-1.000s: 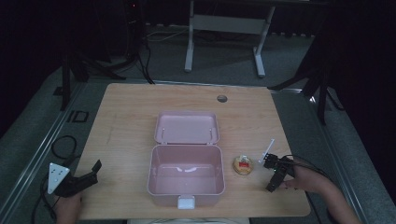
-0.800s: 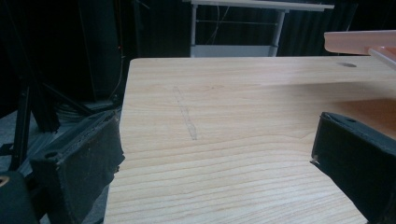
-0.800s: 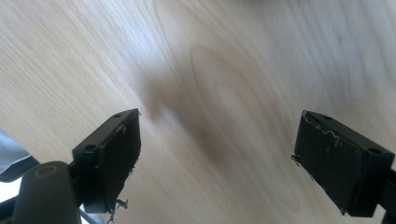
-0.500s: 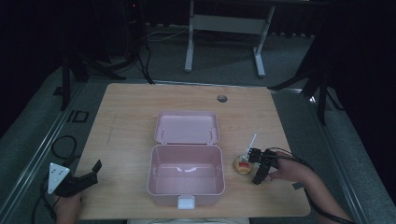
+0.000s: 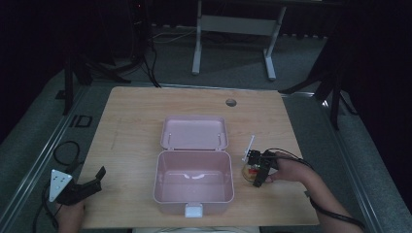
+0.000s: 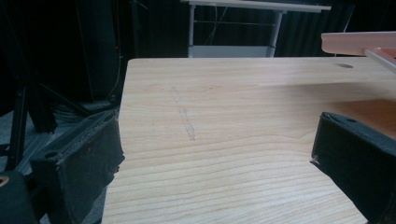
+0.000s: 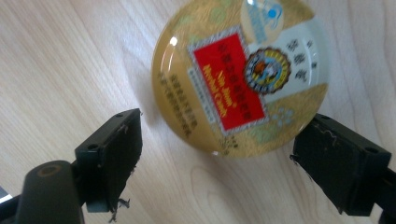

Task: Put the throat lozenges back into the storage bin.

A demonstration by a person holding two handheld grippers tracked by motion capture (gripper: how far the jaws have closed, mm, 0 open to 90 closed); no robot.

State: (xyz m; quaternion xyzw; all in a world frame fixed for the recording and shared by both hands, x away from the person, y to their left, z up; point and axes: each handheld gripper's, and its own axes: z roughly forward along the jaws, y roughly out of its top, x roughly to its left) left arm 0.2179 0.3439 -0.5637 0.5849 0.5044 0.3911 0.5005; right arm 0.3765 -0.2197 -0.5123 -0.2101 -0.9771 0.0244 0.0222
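Since a moment ago, the right gripper [image 5: 259, 171] has slid left along the table [image 5: 131, 121] and now sits over the round tin [image 7: 240, 77], jaws wide apart on each side and not yet squeezing it. That tin lies flat just right of the open pink box [image 5: 193, 182], which has nothing inside. I think grabbing, lifting and dropping it in are all left, while the left gripper [image 5: 85, 187] waits open at the near left corner.

From my right gripper [image 5: 259, 171] the round tin [image 7: 240, 74] lies on the table [image 5: 131, 121] just ahead between the spread jaws, the open box [image 5: 193, 182] sits beside it toward my left gripper [image 5: 80, 188], which waits well apart at the table's near corner.
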